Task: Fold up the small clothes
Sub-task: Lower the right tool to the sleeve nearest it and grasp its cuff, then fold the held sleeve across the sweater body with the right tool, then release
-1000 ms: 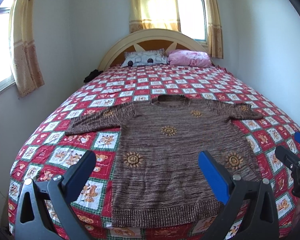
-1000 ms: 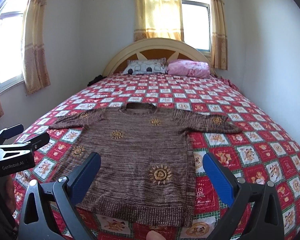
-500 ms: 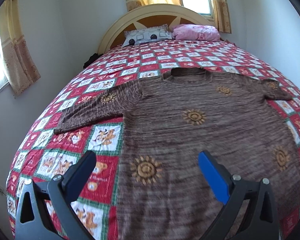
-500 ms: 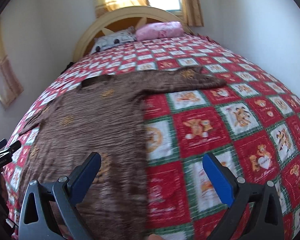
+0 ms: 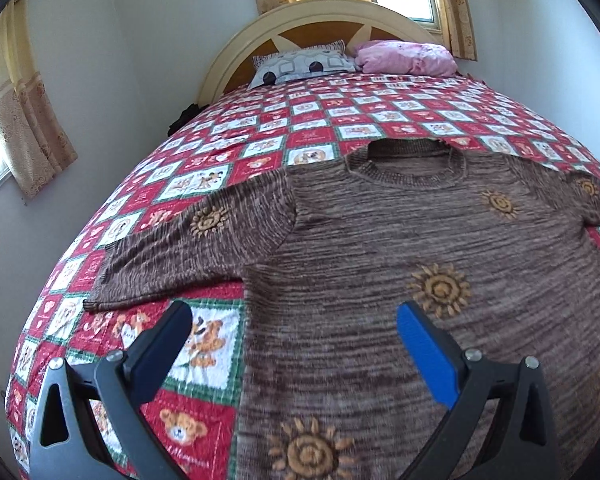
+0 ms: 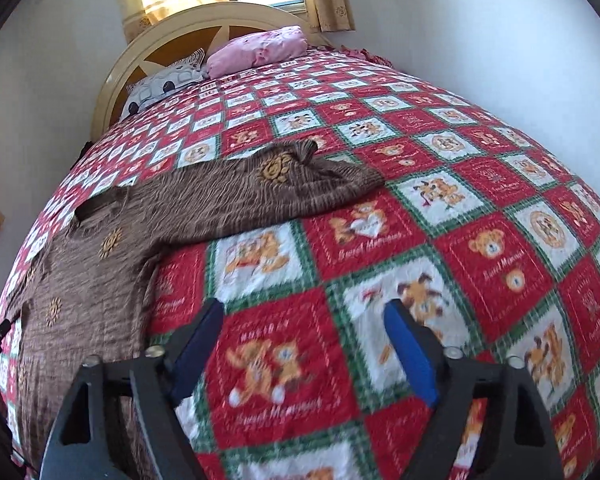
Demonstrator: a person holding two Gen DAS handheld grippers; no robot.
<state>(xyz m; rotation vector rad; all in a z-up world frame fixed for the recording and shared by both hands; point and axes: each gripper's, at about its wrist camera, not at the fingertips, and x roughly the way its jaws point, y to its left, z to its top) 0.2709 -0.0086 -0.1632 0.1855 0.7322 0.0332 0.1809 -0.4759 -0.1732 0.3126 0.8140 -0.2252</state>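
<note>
sweater (image 5: 380, 280): 1 | pillows: 2, grey (image 5: 300, 65), pink (image 5: 404, 58) | quilt (image 6: 420, 200): 1 | headboard (image 5: 324, 12): 1

Brown marled knit sweater (image 5: 380, 280) w/ orange sun motifs, lying flat, front up on the bed's red-green teddy quilt (image 6: 460, 240). Both short sleeves spread out sideways, round neck twd headboard, hem nearest cam.

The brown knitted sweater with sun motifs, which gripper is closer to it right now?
Left. The left gripper is over the brown knitted sweater's side edge, jaws open. The right gripper is over bare red patchwork quilt beside it, jaws just narrowing, nothing between them.
</note>
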